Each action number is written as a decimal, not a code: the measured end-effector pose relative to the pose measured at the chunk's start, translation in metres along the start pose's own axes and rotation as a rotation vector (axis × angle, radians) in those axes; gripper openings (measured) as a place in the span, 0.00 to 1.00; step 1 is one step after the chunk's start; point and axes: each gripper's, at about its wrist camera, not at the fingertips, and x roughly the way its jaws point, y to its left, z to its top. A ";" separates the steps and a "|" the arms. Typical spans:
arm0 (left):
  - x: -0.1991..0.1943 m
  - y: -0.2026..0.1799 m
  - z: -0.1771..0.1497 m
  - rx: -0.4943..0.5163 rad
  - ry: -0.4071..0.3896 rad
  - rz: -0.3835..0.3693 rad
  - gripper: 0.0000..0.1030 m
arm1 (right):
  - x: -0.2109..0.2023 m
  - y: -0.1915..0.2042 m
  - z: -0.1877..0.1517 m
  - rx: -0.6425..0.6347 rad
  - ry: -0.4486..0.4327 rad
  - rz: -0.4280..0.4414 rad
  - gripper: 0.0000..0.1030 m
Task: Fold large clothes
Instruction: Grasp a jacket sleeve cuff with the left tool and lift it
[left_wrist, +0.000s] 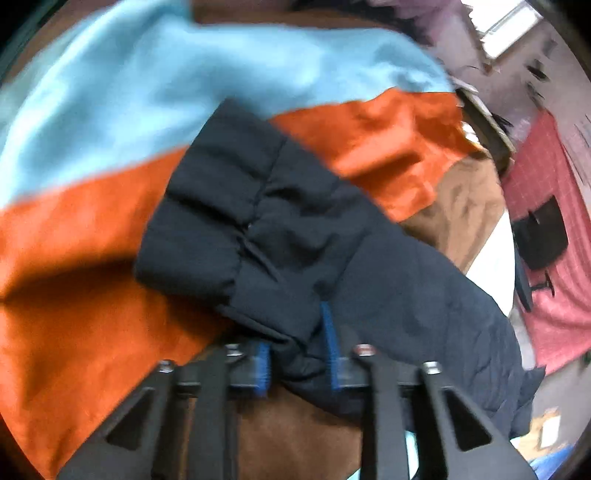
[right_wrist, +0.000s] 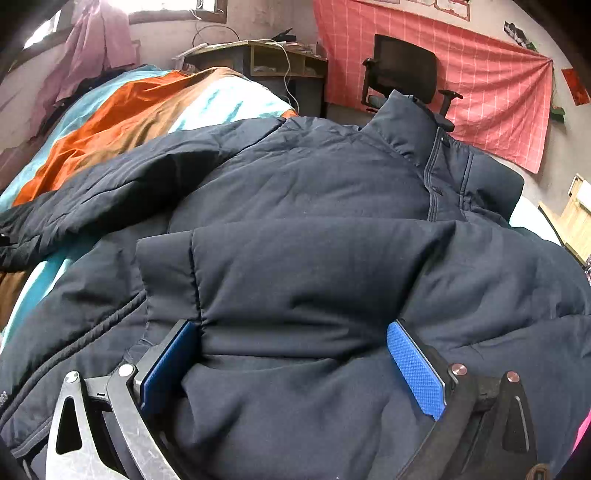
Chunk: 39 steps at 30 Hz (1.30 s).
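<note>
Left gripper (left_wrist: 299, 354) pinched narrow on navy puffer jacket (right_wrist: 295, 192) sleeve (left_wrist: 236, 225), cuff lifted over striped orange-blue bedspread (left_wrist: 74, 229). Right gripper (right_wrist: 295, 365) wide, pads (right_wrist: 415, 367) straddling folded sleeve on jacket chest, near side. Collar far right. Likely step: sleeve fold-in. Next: carry left sleeve across chest, lay flat.

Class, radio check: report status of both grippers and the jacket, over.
Left gripper shut on jacket sleeve. Right gripper wide open, straddling the other sleeve folded across the navy jacket. Nothing in the way on the bedspread.
</note>
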 end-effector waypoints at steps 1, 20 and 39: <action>-0.005 -0.007 0.002 0.033 -0.021 -0.009 0.10 | 0.000 0.001 -0.001 -0.002 -0.004 -0.003 1.00; -0.199 -0.254 -0.105 0.947 -0.328 -0.698 0.05 | -0.120 -0.066 -0.036 0.193 -0.250 -0.053 1.00; -0.136 -0.322 -0.358 1.363 0.147 -0.842 0.04 | -0.213 -0.242 -0.095 0.610 -0.260 -0.113 1.00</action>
